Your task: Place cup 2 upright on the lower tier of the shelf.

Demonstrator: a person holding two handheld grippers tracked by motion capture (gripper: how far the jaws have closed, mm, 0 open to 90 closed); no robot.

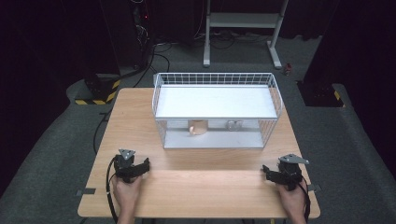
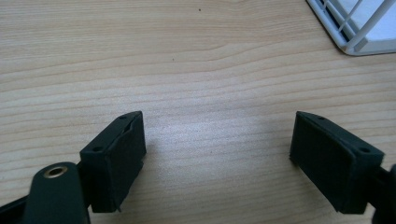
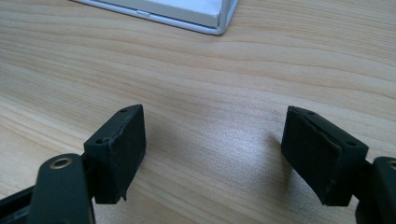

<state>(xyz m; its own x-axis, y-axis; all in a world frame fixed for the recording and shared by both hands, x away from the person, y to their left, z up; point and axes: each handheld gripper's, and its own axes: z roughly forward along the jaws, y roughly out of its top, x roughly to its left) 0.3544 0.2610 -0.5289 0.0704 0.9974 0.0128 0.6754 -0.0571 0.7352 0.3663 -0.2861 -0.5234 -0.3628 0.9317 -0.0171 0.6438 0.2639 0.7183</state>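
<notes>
Both of your grippers rest low over the near edge of the wooden table (image 1: 140, 116), well apart from each other, and both have their fingers spread with nothing but bare wood between them. The left gripper (image 1: 140, 166) sits toward the near left corner, the right gripper (image 1: 271, 171) toward the near right.

The nearest thing to reach for is the white wire rack (image 1: 159, 100) standing across the middle of the table, with a flat white shelf (image 1: 215, 101) on top. Under that shelf, on the lower tray, stand a small tan object (image 1: 197, 127) (it looks like a cup or a roll, too small to tell) and a pale, clear-looking thing (image 1: 234, 125) just to its right.

Here is where it could go wrong. The opening under the shelf is low, so a gripper that comes in high or tilted would likely strike the shelf's front edge or catch a finger in the wire mesh at the sides. The rack looks light and nothing appears to hold it down: a knock could slide it toward the far edge. The tan object stands well back, so a finger may tip it over before the other one reaches round it. The clear thing is hard to make out, and you could misjudge where its edges lie.
</notes>
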